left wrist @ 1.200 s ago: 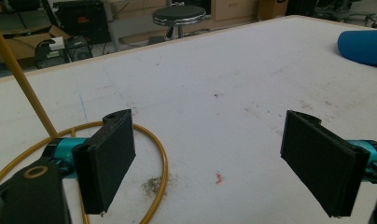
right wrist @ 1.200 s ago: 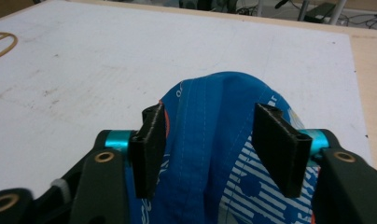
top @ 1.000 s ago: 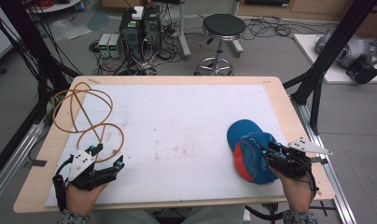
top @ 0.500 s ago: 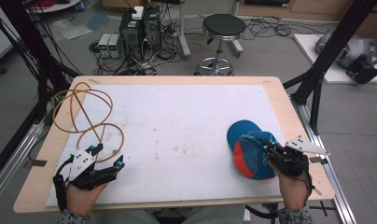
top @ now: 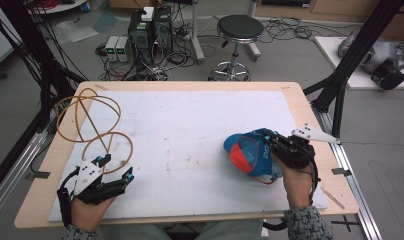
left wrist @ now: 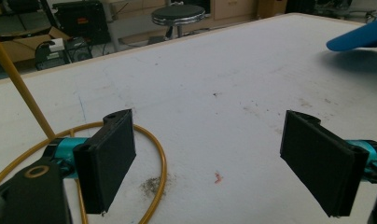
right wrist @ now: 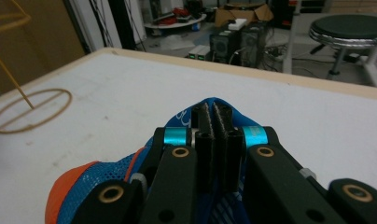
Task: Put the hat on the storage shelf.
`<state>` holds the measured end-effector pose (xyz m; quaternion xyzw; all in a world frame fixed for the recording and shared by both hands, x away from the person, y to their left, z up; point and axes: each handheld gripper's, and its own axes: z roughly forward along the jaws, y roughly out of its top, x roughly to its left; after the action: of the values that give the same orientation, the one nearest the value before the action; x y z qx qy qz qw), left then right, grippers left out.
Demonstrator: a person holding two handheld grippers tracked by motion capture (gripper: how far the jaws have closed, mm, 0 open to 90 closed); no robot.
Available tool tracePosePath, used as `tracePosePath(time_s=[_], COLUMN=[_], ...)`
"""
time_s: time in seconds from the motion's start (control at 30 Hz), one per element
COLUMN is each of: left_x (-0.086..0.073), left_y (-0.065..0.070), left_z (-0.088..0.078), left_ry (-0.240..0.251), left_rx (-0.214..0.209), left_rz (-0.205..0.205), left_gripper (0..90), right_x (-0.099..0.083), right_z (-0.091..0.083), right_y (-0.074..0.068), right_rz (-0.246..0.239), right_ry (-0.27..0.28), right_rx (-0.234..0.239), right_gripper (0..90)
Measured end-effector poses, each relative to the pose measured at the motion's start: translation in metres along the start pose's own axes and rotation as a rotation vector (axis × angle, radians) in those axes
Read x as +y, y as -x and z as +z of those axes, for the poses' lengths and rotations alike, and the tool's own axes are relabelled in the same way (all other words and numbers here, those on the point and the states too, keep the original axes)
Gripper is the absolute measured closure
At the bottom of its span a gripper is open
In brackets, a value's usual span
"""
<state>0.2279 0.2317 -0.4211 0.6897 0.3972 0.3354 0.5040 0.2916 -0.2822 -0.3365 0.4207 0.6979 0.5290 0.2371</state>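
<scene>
White matting [top: 190,150] covers most of a light wooden table [top: 190,86], scuffed and speckled with small dark and reddish marks. Beyond the far edge, on a grey floor, stand one round black stool [top: 239,30] on a chrome base, a cluster of black computer boxes [top: 149,27] with tangled cables, and dark frame posts at both sides.

Counted on the table: one cap, one wire stand, two grippers. The blue and orange cap [top: 250,152] sits at the right side of the mat, lifted partly off it in the right gripper [top: 268,141]. In the right gripper view the jaws are pressed together on a fold of the cap's blue fabric, the mesh and orange panel bunched below them. The yellow wire stand [top: 90,120], made of looping rings, rests at the left of the table.

The left gripper [top: 116,168] lies low at the near left corner, just beside the stand's base ring. Its jaws stand wide apart with nothing between them but bare mat; one ring passes under the left jaw in the left gripper view.
</scene>
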Motion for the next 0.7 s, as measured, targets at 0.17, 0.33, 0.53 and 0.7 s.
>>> tracePosePath(time_s=[0.17, 0.33, 0.53, 0.7], left_x=[0.000, 0.000, 0.000, 0.000], left_y=[0.000, 0.000, 0.001, 0.001], left_z=[0.000, -0.001, 0.000, 0.000], left_ry=[0.000, 0.002, 0.002, 0.000], left_rx=[-0.005, -0.006, -0.010, -0.011], left_rz=[0.001, 0.001, 0.003, 0.003], left_gripper=[18.2, 18.2, 18.2, 18.4], right_x=[0.021, 0.049, 0.079, 0.111], right_z=[0.012, 0.026, 0.049, 0.076], right_y=[-0.008, -0.020, -0.034, -0.050], right_rz=[-0.008, -0.023, -0.058, -0.079], right_ry=[0.024, 0.054, 0.083, 0.114], right_rx=[0.035, 0.067, 0.108, 0.163], right_gripper=[87.6, 87.6, 87.6, 87.6])
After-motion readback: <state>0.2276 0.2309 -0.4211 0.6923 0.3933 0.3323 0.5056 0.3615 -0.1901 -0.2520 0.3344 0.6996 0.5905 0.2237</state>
